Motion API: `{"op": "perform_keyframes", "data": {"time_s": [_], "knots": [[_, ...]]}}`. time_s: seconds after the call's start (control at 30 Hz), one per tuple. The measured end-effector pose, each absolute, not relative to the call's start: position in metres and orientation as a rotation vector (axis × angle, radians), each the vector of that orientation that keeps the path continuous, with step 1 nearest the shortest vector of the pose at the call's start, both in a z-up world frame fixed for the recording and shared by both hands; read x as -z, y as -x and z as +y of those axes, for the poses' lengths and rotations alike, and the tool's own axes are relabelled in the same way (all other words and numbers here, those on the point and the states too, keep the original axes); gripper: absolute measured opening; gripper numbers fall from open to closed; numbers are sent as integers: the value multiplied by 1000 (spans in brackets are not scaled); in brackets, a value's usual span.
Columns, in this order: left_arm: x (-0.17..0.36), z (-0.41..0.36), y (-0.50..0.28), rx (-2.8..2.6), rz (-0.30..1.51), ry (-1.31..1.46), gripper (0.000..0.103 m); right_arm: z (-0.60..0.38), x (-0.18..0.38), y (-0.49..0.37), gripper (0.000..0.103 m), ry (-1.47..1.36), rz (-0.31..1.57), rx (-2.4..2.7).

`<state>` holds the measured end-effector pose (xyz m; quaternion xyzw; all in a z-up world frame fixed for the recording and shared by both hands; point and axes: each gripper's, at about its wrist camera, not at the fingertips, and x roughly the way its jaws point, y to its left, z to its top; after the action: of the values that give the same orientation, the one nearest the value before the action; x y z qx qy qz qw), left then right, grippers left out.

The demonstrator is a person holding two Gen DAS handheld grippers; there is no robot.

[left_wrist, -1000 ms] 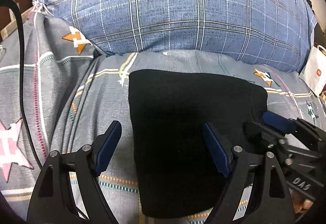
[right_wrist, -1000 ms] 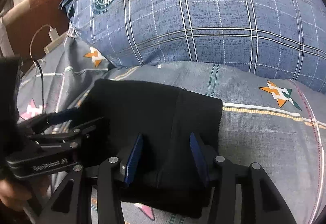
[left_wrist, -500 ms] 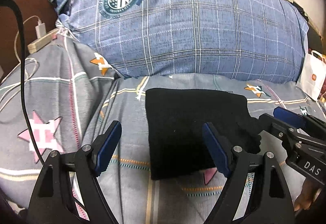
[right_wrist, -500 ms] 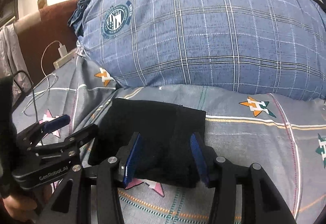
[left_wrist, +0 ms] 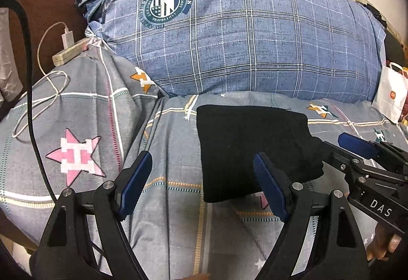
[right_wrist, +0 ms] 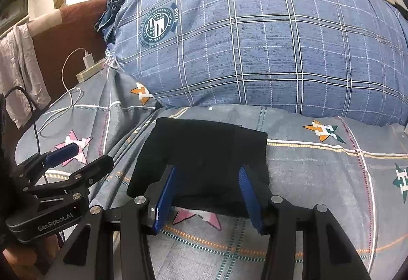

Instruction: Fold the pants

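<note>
Item: black pants [left_wrist: 252, 150], lying as a compact folded rectangle on the bed [left_wrist: 165, 203], seemingly finished. Left gripper [left_wrist: 204, 188] and right gripper [right_wrist: 206, 199] are hovering apart, gripping nothing. Surroundings: plaid pillow [left_wrist: 242, 37] sitting just behind; charger cable [left_wrist: 48, 91] trailing at left, obstructing nothing.

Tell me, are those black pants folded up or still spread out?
Folded. The black pants lie as one compact rectangular bundle on the bedsheet, no legs trailing, with a layered edge visible in the right wrist view. Neither gripper holds them.
</note>
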<state>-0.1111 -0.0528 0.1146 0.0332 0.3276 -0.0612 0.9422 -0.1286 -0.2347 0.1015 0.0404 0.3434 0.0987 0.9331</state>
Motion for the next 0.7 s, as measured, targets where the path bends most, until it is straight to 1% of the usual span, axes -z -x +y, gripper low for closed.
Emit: {"op": "perform_keyframes", "data": {"time_s": [0.7], "knots": [[-121, -52, 132, 84, 637, -79, 82, -231, -102, 143, 49, -81, 707, -206]]}}
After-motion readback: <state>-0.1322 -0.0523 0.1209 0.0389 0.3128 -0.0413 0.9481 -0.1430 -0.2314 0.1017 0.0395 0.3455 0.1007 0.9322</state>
